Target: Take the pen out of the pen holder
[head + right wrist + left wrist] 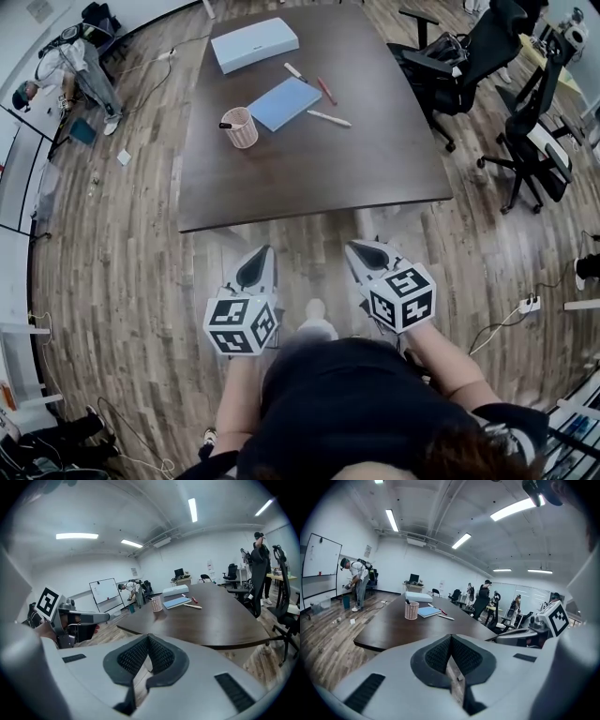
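The pen [226, 125] shows only as a short dark end poking over the rim of the pink mesh pen holder [240, 128]; the rest of it is hidden inside the cup. The holder stands upright on the left half of the dark wooden table [309, 178]. In the two gripper views the pen is too small to make out beyond a dark speck at the holder's rim. The table's far end is cut off by the top edge of the head view.

On the table, counted: one pen holder with one pen in it, one blue notebook [285, 102] just right of the holder, one flat white box [254, 43] toward the table's far end, and three loose pens: a white one [294, 71] beyond the notebook, a red one [325, 90] by its right edge and a pale one [328, 118] on its near side.

Both grippers hang off the table's near edge, over the plank floor, well apart from the holder. The left gripper [262, 255] has its jaws pressed together with nothing between them, and the right gripper [356, 251] is likewise closed and empty.

Two black office chairs [459, 56] stand off the table's right side; further chairs and people beyond the table are too small to count
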